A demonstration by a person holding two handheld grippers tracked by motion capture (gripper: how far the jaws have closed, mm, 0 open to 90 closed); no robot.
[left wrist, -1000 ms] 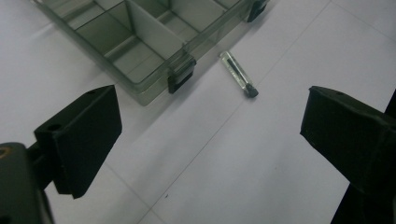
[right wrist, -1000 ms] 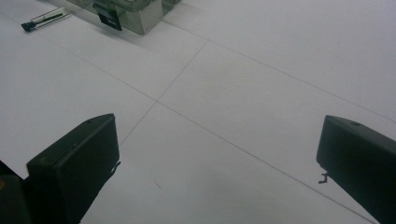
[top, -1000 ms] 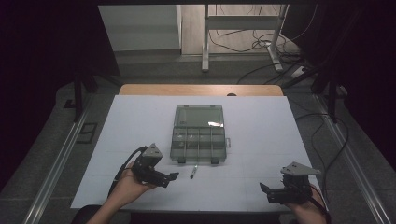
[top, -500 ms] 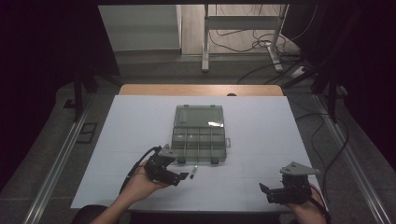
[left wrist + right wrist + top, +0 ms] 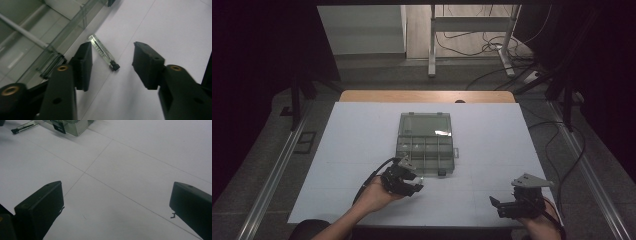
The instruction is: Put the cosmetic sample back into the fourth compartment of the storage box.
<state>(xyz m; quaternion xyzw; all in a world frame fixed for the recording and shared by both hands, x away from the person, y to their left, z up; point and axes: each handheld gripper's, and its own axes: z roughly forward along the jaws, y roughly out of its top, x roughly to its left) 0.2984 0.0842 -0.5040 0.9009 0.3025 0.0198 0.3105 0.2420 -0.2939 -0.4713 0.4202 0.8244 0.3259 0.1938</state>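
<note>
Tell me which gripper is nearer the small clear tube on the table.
Left. The left gripper straddles the small clear tube, jaws just closing, not yet touching. The right gripper sits far off, open.

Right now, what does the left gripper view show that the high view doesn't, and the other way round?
Left gripper view: a small clear vial with a black cap lies between the jaws of the left tool, which have just been closing and do not touch it. High view: the whole compartment box, and the right tool, open, near the front edge. Both: the white table and the box beside the left tool.
</note>
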